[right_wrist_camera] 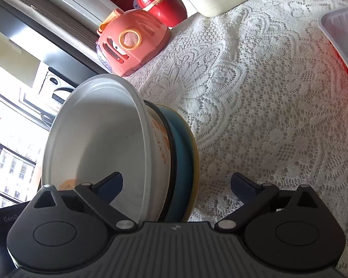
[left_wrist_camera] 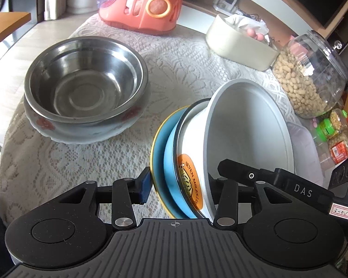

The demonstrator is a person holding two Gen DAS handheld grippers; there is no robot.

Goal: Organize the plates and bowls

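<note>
Sideways, nested bowls (left_wrist_camera: 220, 148) between left gripper (left_wrist_camera: 177, 190) fingers (clamped).

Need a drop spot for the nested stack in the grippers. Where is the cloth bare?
Bare lace cloth lies between the steel bowl, pink toy and cream box; another patch is in front of the steel bowl. Crowded by the peanut jar and small jars.

A nested stack is seen tipped on edge: a white bowl (left_wrist_camera: 250, 125) outermost, then a white bowl with an orange label (left_wrist_camera: 191, 162), a blue dish (left_wrist_camera: 170, 162) and a yellow-rimmed plate (left_wrist_camera: 156, 153). Nearby, a steel bowl (left_wrist_camera: 86, 78) is seated upright inside a floral ceramic bowl (left_wrist_camera: 81, 129).
</note>
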